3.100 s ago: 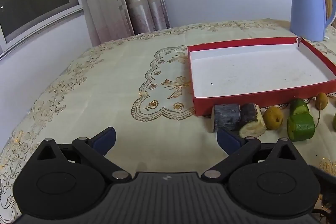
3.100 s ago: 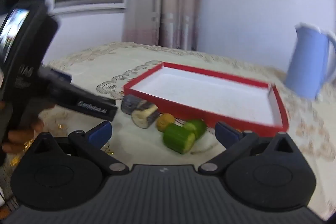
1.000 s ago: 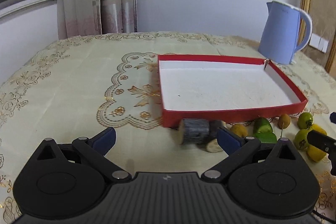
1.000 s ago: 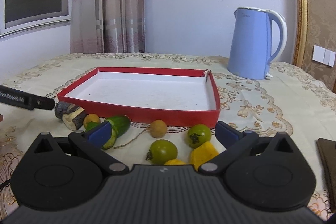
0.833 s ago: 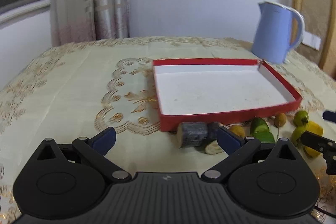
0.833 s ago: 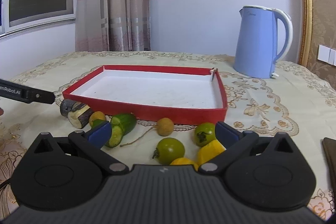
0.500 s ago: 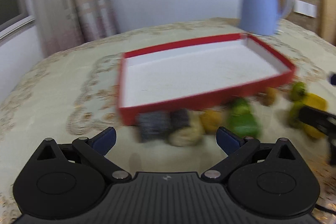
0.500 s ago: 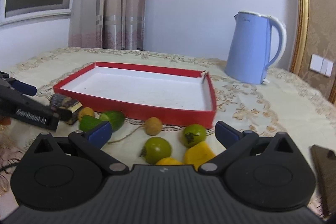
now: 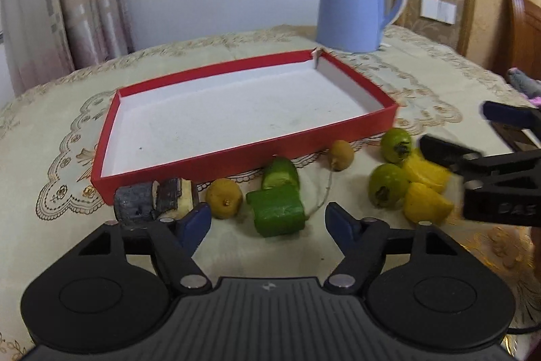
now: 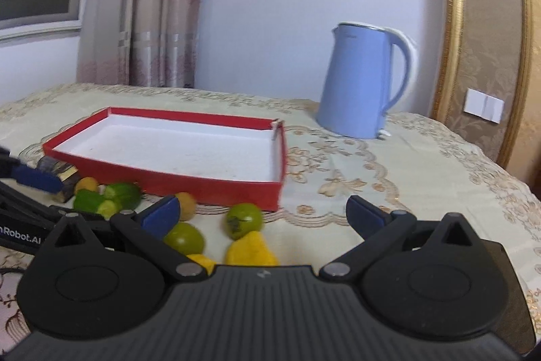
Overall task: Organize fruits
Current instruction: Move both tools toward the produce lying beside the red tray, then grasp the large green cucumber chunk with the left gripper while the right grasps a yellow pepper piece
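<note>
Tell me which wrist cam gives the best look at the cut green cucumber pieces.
Left wrist view. The cucumber pieces lie unobstructed just ahead of the open left hand-held gripper, cut faces and skin clear. In the right wrist view they are small, far left, blurred, partly hidden behind the left hand-held gripper.

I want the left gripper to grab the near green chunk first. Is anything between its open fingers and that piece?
Nothing visible blocks it. The left gripper is open, and the green chunk lies just ahead between its fingertips on bare tablecloth.
</note>
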Demonstrator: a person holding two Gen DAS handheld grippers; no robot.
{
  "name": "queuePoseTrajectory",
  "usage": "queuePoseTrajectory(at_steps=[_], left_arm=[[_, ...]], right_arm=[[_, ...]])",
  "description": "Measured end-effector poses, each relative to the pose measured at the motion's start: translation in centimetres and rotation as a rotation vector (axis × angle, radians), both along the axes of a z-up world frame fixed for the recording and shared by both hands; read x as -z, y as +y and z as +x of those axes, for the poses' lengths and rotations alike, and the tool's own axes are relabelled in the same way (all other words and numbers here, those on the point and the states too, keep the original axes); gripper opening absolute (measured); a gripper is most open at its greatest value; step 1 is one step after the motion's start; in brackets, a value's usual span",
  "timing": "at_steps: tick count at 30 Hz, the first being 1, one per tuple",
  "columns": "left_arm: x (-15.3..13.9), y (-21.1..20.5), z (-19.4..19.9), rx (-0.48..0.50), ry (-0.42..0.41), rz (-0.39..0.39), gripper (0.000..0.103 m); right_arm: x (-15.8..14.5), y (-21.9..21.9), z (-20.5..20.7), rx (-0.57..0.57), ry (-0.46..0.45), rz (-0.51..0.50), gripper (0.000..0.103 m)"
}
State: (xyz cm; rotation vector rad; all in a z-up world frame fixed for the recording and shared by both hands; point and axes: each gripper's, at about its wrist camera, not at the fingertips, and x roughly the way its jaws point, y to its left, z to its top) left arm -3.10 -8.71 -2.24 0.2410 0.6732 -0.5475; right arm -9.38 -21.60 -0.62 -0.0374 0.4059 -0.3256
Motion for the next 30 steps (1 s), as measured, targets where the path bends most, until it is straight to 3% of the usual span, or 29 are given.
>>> queuePoseTrajectory(at_steps=[1, 4, 8, 13, 16, 20, 23, 30], left_arm=[[0.2, -0.2, 0.3, -0.018, 0.014, 0.007, 0.059], [0.8, -0.4, 1.3, -0.039, 0.086, -0.015, 0.048], [0.8, -1.1, 1.4, -0.044, 0.1, -0.017, 0.047], [0.7, -1.6, 1.3, -0.068, 0.098, -0.013, 0.033], [0.6, -1.3, 1.5, -0.065, 0.116, -0.046, 0.032], [0.1, -0.9, 0.7, -0.042, 0.09, -0.071, 0.032], [-0.2, -0.5, 0.1, -0.06, 0.049, -0.059, 0.032], [-1.5, 1.4, -0.6, -0.115, -0.028, -0.057, 0.032]], right_arm=[[0.1, -0.3, -0.1, 0.006, -0.002, 0.004, 0.103], [0.4, -0.8, -0.2, 0.013, 0.001, 0.014, 0.103], [0.7, -0.9, -0.4, 0.003, 0.002, 0.013, 0.103], [0.9, -0.7, -0.6, -0.012, 0.005, -0.007, 0.103], [0.8, -0.9, -0.8, -0.01, 0.011, -0.011, 0.103], [0.9, -2.0, -1.2, -0.039, 0.034, 0.056, 0.103], [1.4, -1.9, -1.6, -0.071, 0.059, 0.042, 0.085], [1.6, -1.6, -2.0, -0.155, 0.089, 0.062, 0.066]])
